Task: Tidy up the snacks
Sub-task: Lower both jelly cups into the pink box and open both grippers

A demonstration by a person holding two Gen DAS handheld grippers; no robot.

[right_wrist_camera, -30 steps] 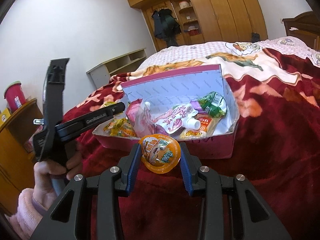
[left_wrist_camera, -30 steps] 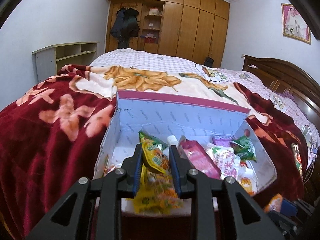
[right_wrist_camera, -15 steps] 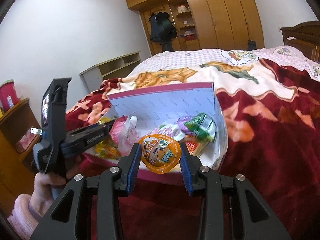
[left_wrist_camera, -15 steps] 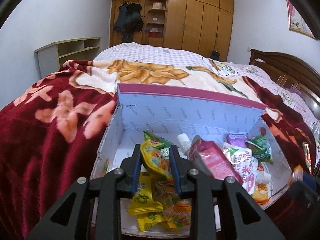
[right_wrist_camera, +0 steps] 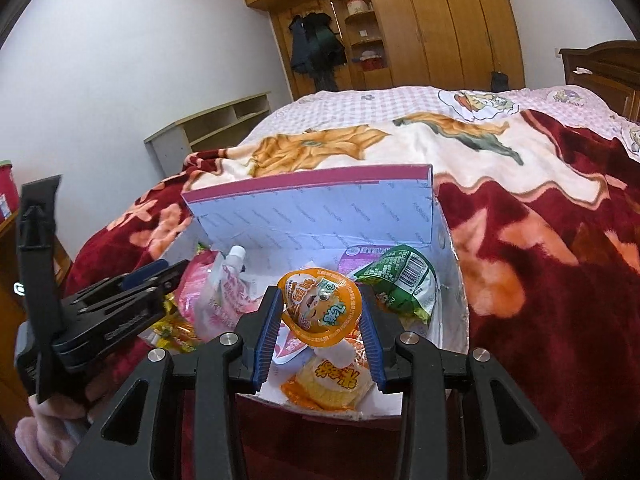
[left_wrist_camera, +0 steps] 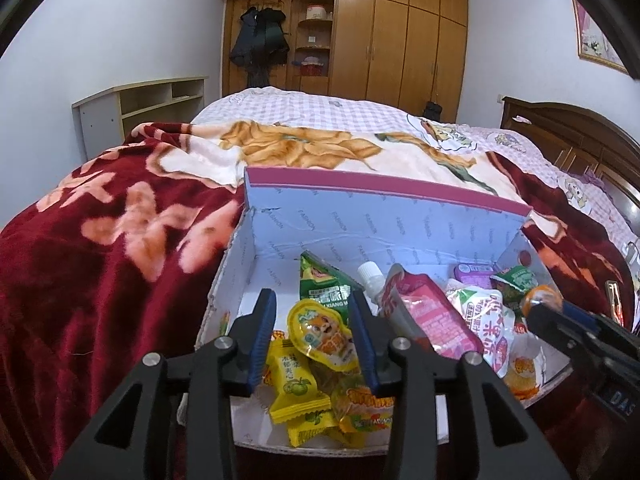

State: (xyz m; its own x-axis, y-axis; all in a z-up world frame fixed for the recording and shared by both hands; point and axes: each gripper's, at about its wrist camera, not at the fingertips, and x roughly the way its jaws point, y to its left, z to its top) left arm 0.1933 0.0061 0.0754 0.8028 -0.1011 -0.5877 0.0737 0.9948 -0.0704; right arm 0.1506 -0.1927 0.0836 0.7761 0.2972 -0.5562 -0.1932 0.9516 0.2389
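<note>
An open cardboard box (left_wrist_camera: pixel 384 216) (right_wrist_camera: pixel 320 216) with a pink-edged lid stands on the bed and holds several snack packs. My left gripper (left_wrist_camera: pixel 312 332) is open over the box's left part; a yellow jelly cup (left_wrist_camera: pixel 324 336) lies between its fingers on yellow candy packs (left_wrist_camera: pixel 296 380). My right gripper (right_wrist_camera: pixel 320 316) is shut on an orange jelly cup (right_wrist_camera: pixel 320 304) and holds it above the box's right part, over an orange-labelled pack (right_wrist_camera: pixel 332 380). A pink pouch (left_wrist_camera: pixel 424 316) and a green pack (right_wrist_camera: pixel 400 284) lie in the box.
The box rests on a red flowered blanket (left_wrist_camera: pixel 100 272) on the bed. A wooden headboard (left_wrist_camera: pixel 580 136) stands at the right, a wardrobe (left_wrist_camera: pixel 380 40) at the back, a low shelf unit (left_wrist_camera: pixel 140 108) at the left. My left gripper also shows in the right wrist view (right_wrist_camera: pixel 112 300).
My left gripper has opened and let go of the yellow jelly cup, which now lies in the box. My right gripper has moved forward over the box with the orange cup.
</note>
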